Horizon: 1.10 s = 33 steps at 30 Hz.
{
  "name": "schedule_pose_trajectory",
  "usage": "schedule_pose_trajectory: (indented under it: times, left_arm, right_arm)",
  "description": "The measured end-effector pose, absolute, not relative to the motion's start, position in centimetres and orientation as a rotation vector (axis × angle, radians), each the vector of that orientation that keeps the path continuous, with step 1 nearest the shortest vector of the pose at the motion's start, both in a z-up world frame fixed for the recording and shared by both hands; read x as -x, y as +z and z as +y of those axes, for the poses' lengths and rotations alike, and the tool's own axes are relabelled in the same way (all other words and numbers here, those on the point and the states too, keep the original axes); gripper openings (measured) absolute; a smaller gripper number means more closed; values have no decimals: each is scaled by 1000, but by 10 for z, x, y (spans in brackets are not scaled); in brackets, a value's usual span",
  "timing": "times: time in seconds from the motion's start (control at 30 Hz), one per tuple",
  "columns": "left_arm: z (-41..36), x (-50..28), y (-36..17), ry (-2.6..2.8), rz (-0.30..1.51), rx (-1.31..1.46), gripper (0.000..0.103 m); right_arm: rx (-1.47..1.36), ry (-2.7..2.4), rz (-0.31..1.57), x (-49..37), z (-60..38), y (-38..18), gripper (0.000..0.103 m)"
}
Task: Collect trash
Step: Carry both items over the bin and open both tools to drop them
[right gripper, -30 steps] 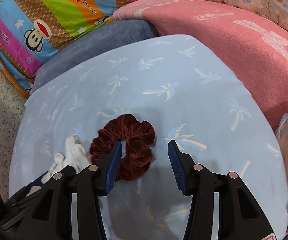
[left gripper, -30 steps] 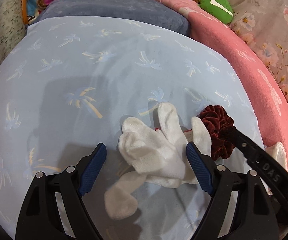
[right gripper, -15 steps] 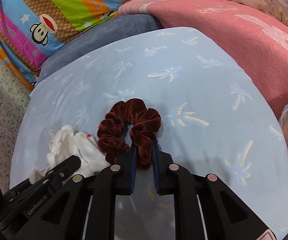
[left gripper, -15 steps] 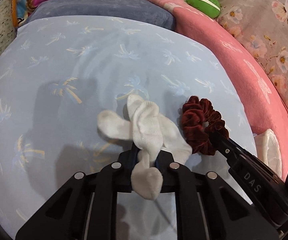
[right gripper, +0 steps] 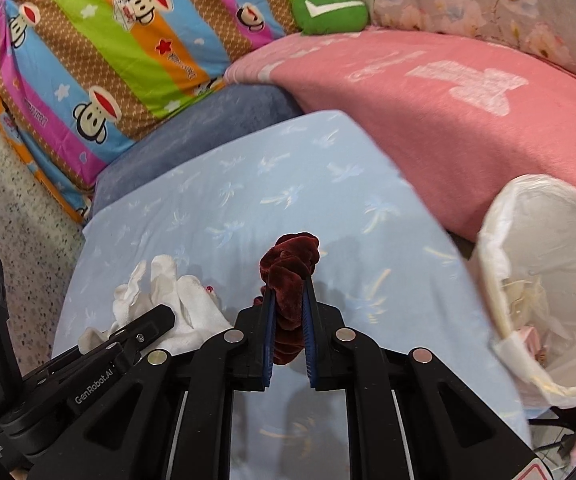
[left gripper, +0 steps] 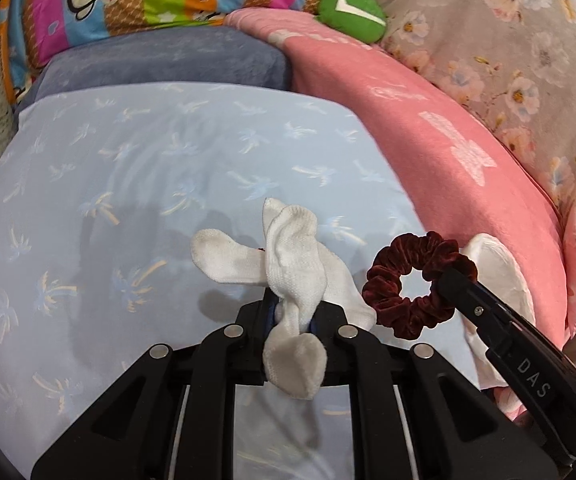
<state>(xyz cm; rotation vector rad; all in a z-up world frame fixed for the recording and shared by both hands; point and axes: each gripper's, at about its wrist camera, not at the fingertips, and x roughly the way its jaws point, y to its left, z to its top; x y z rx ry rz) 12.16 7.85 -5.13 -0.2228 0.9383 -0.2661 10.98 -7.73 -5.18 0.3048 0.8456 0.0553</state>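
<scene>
My left gripper [left gripper: 293, 314] is shut on white socks [left gripper: 288, 256], which hang lifted above the light blue palm-print sheet [left gripper: 148, 184]. One sock toe droops over the jaws. My right gripper [right gripper: 288, 312] is shut on a dark red velvet scrunchie [right gripper: 288, 268], also lifted off the sheet. In the left wrist view the scrunchie [left gripper: 408, 284] hangs as a ring just right of the socks, held by the right gripper's fingers [left gripper: 464, 292]. The socks [right gripper: 168, 300] show at lower left in the right wrist view, beside the left gripper's fingers [right gripper: 144, 328].
A bin lined with a white plastic bag [right gripper: 544, 280] stands at the bed's right edge, with some waste inside. A pink blanket [right gripper: 428, 112] lies beyond the sheet, a grey-blue pillow [left gripper: 160, 60] and striped cartoon bedding [right gripper: 128, 48] behind. A green cushion [left gripper: 348, 12] sits at the back.
Both grippers closed, the left on the socks and the right on the scrunchie, then lifted them off the sheet. Both views swung right; the bin came into the right wrist view.
</scene>
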Motion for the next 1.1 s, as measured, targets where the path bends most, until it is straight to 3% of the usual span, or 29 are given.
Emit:
schedule_pose_trajectory:
  times: [0.53,1.1]
  left_arm:
    - [-17,-90,2,-445,817,78,14]
    - [-121,-71,11,-625,792,-77,14]
  right_arm:
    - [-384,-77,656,-35,-184,15,11]
    - [-502,-251,583,20,-296,13,11]
